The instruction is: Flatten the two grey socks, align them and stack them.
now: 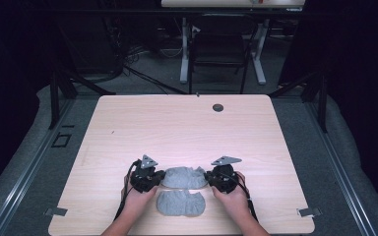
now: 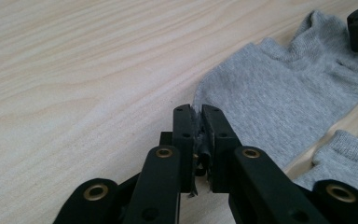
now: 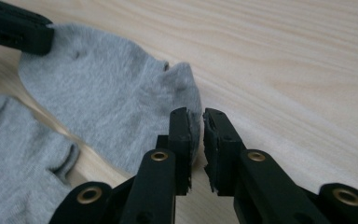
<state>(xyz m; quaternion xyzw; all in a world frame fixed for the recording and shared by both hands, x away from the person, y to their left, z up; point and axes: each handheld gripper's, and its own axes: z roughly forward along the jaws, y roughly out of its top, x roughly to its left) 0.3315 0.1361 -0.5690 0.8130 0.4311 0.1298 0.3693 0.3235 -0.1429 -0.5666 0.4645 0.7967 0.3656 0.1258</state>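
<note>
My left gripper [image 2: 196, 122] pinches the toe edge of the far grey knitted ankle sock [image 1: 183, 177], flat on the pale wooden table [image 1: 177, 128]. My right gripper [image 3: 196, 126] stands slightly parted at its cuff, fabric between, unclamped.

lab, black curtains [image 1: 359, 73], camera rig frame [image 1: 54, 93]

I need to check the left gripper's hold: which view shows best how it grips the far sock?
The left gripper view: its jaws of the left gripper are shut on the edge of the far sock, close up. The high view shows that sock small, between both grippers. The right gripper view shows its heel end and that gripper's tip.
</note>
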